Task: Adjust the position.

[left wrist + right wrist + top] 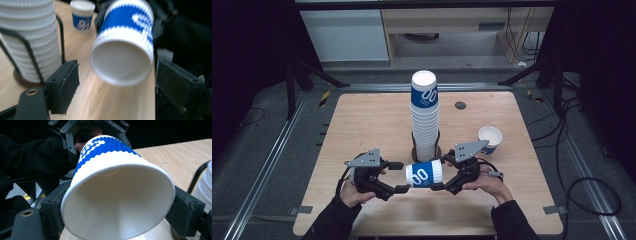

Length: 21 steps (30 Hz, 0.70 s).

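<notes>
Wooden table (362, 125), paper cup (424, 174) lying level, mouth toward right gripper (440, 172) pinching its rim, left gripper (399, 177) spread.

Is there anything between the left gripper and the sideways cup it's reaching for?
Nothing visible. The cup lies sideways, clamped at its mouth by the right gripper. Its base faces the left gripper, whose jaws stand open with only air between them and the cup. The cup stack stands behind, off that line.
</notes>
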Motion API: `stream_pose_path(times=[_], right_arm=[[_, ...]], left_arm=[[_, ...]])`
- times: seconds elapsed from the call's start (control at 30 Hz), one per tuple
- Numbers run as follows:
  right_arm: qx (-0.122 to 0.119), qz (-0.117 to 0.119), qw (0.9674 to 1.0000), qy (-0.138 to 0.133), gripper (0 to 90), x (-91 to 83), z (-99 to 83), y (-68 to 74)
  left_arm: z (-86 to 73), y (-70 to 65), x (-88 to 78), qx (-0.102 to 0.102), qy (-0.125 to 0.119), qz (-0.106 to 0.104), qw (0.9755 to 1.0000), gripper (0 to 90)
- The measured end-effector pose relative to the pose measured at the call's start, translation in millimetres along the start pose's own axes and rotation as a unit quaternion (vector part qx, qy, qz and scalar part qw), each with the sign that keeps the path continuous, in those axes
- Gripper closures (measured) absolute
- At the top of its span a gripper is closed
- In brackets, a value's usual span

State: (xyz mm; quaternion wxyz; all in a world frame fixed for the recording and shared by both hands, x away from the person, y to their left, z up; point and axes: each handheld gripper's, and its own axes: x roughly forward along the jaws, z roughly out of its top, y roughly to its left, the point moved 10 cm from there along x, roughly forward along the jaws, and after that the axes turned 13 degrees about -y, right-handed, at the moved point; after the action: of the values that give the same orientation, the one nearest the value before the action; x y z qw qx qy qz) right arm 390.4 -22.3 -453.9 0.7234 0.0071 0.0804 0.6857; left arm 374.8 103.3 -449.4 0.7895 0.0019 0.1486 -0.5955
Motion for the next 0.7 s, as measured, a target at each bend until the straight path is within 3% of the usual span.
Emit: stream_pose_path(times=[0.07, 0.23, 0.37, 0.43, 0.53, 0.7], right_arm=[[-0.003, -0.005, 1.0000, 0.007, 17.1, -0.7, -1.4, -1.5], [-0.018, -0.017, 0.9986, 0.047, 16.8, 3.6, -11.4, -4.2], [-0.027, -0.015, 0.9948, 0.097, 16.6, 13.4, -28.1, -2.9], [-0.031, -0.004, 0.9931, 0.113, 16.6, 19.8, -33.5, 1.8], [-0.036, 0.009, 0.9912, 0.127, 16.6, 27.7, -38.2, 7.2], [-0.034, 0.013, 0.9892, 0.142, 16.4, 30.9, -44.0, 8.4]], left_arm=[[-8.0, 3.9, 0.7, 0.009, 0.027, 0.010, 0.9995, 16.1], [-23.9, 4.0, 9.7, 0.013, 0.075, 0.008, 0.9970, 13.6], [-37.7, 0.7, 17.1, 0.028, 0.116, 0.000, 0.9929, 13.2], [-46.8, -1.6, 21.8, 0.039, 0.140, -0.004, 0.9894, 13.4], [-54.7, -2.9, 24.5, 0.054, 0.164, -0.009, 0.9850, 14.8], [-59.1, -4.8, 27.4, 0.060, 0.174, -0.011, 0.9829, 21.0]])
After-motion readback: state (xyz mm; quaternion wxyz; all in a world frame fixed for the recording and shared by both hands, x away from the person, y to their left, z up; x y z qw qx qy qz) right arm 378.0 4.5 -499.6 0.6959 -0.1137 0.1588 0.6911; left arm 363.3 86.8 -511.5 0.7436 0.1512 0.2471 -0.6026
